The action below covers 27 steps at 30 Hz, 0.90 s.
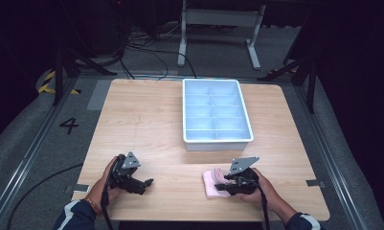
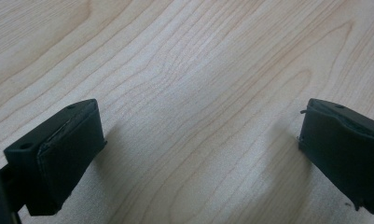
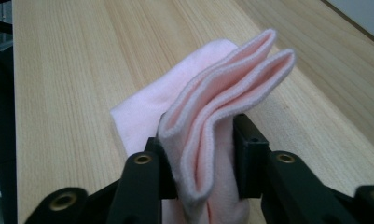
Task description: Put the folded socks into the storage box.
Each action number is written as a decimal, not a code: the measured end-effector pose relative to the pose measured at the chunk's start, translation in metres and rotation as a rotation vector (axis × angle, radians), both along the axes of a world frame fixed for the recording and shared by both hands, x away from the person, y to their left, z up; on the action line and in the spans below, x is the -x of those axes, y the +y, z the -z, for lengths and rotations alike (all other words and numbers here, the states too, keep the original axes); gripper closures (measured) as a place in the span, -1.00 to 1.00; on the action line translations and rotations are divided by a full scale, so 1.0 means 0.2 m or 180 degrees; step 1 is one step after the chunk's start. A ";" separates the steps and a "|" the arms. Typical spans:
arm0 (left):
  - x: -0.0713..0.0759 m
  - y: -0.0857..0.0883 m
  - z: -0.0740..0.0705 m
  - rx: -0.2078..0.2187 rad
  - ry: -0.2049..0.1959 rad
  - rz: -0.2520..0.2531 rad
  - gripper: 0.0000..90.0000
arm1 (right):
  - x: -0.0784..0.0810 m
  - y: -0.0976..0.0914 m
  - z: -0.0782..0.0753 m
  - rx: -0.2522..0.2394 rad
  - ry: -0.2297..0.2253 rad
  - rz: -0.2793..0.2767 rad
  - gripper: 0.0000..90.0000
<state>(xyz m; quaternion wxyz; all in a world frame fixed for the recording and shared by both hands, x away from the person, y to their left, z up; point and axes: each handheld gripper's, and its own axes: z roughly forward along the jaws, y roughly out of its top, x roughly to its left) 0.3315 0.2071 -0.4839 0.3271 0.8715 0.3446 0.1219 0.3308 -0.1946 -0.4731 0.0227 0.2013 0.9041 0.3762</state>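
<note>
While my right tongs (image 3: pixel 201 158) pinch the folded pink cloth (image 3: pixel 212 116), it lies near right on the pale wooden desk (image 1: pixel 146 124).
My left tongs (image 2: pixel 201 158) rest released, apart.

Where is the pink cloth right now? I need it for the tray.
In the high view the pink cloth lies near the table's front edge, right of centre, pinched by the right tool, short of the tray.
</note>
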 end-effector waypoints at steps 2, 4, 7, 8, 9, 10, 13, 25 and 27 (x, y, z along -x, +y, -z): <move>0.00 0.00 0.00 0.0001 0.0002 0.0000 -1.00 | 0.01 0.00 0.00 0.0001 -0.0029 -0.0022 0.63; 0.00 0.00 0.00 0.0001 0.0001 0.0000 -1.00 | 0.01 0.01 0.00 0.0008 -0.0080 -0.0027 0.66; 0.00 0.00 0.00 0.0002 0.0002 0.0000 -1.00 | 0.02 0.00 -0.01 -0.0006 -0.0110 -0.0023 0.69; 0.00 0.00 0.00 0.0000 0.0002 0.0001 -1.00 | 0.02 0.00 -0.01 -0.0019 -0.0102 -0.0015 0.70; 0.00 0.00 0.00 0.0001 0.0002 0.0000 -1.00 | 0.02 0.00 -0.01 -0.0020 -0.0102 -0.0010 0.70; 0.00 0.00 0.00 0.0001 0.0002 0.0001 -1.00 | 0.02 0.00 -0.01 -0.0019 -0.0114 -0.0008 0.70; 0.00 0.00 0.00 0.0003 0.0000 0.0002 -1.00 | 0.02 -0.01 -0.01 -0.0024 -0.0122 -0.0011 0.71; 0.00 0.00 0.00 0.0002 0.0000 0.0002 -1.00 | 0.02 -0.07 -0.07 -0.0132 -0.0219 0.0029 0.71; 0.00 0.00 0.00 0.0002 0.0002 0.0000 -1.00 | 0.02 -0.07 -0.07 -0.0132 -0.0229 0.0020 0.71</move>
